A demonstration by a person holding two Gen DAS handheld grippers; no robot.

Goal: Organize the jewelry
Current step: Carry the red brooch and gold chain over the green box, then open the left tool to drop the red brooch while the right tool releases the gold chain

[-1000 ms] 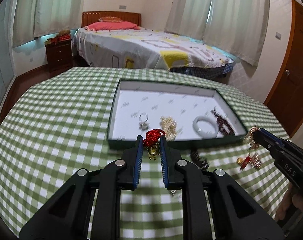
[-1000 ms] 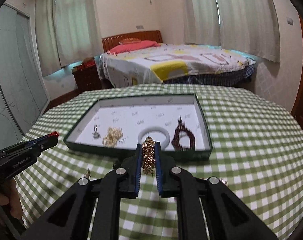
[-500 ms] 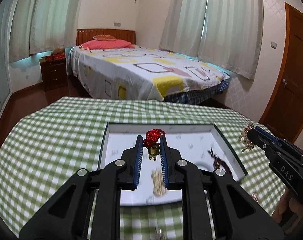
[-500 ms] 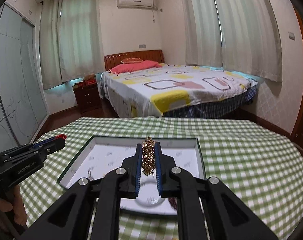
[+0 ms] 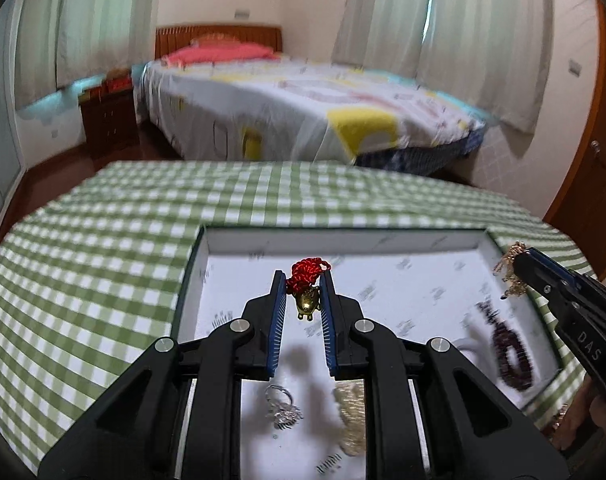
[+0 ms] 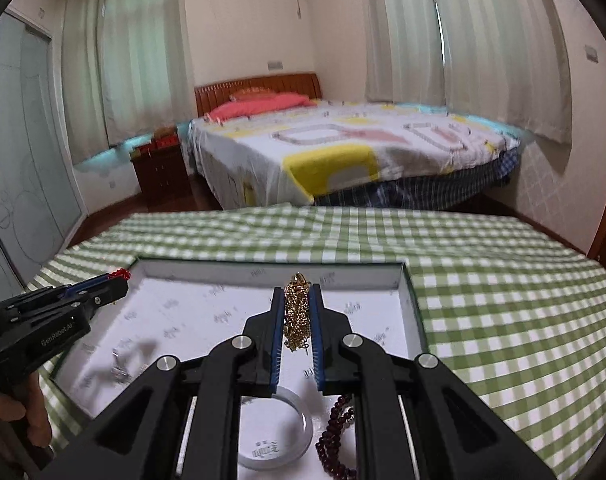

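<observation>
My left gripper (image 5: 301, 282) is shut on a red knotted cord with a small gold charm (image 5: 306, 298) and hangs over the white-lined tray (image 5: 383, 238). My right gripper (image 6: 297, 294) is shut on a bunched gold chain (image 6: 296, 314) over the same tray (image 6: 263, 266). In the left wrist view the right gripper (image 5: 517, 266) shows at the tray's right edge with the chain (image 5: 511, 268) dangling. The left gripper (image 6: 121, 276) shows at the left in the right wrist view. On the tray floor lie a silver ring (image 5: 281, 400), a gold piece (image 5: 351, 420), a white bangle (image 6: 275, 432) and dark red beads (image 5: 513, 356).
The tray sits on a table with a green checked cloth (image 5: 103, 248). A person's hand (image 6: 27, 412) holds the left tool. Behind the table stand a bed (image 6: 343, 152), a wooden nightstand (image 5: 109, 124) and curtained windows.
Both grippers have travelled forward from the table's near side to above the tray, each keeping its piece. The tray's near rim has passed out of sight below them.
</observation>
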